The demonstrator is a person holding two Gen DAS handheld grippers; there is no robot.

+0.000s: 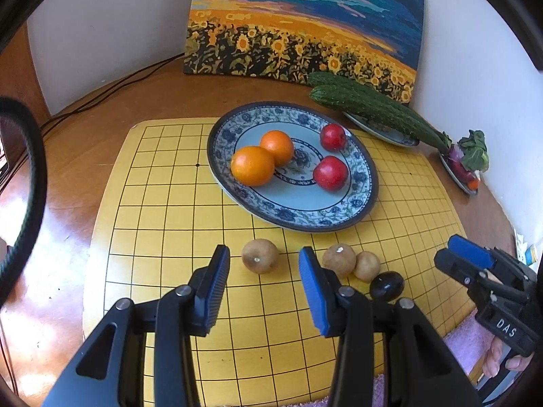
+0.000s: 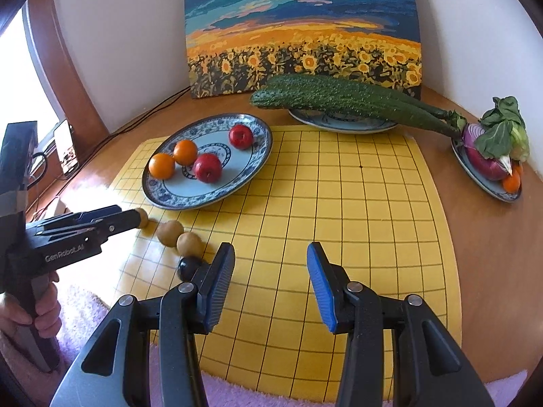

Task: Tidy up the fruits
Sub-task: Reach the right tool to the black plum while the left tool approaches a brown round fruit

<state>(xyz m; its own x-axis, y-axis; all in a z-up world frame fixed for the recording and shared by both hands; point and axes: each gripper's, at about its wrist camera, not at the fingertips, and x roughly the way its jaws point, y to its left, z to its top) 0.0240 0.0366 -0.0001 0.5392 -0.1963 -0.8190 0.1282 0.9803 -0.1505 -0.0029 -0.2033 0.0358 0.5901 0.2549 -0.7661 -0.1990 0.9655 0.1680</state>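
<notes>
A blue-patterned plate [image 1: 342, 217] [image 2: 251, 166] holds two oranges [image 1: 253, 166] [image 2: 162, 166] and two red apples [image 1: 331, 173] [image 2: 207, 168]. Three small brown fruits [image 1: 260, 256] [image 2: 169, 233] and one dark round fruit [image 1: 387, 286] [image 2: 188, 268] lie on the yellow grid board [image 1: 169, 237] [image 2: 339, 220] in front of the plate. My left gripper [image 1: 264, 288] is open, its fingers on either side of the leftmost brown fruit, just short of it. My right gripper [image 2: 271, 288] is open and empty over the board, to the right of the dark fruit.
A plate with two cucumbers [image 2: 339, 98] stands at the back. A plate with a red onion and greens [image 2: 492, 152] stands at the right. A sunflower painting [image 2: 302, 34] leans on the wall. Cables [image 1: 101, 95] run at the back left. A purple towel [image 2: 237, 393] lies at the front edge.
</notes>
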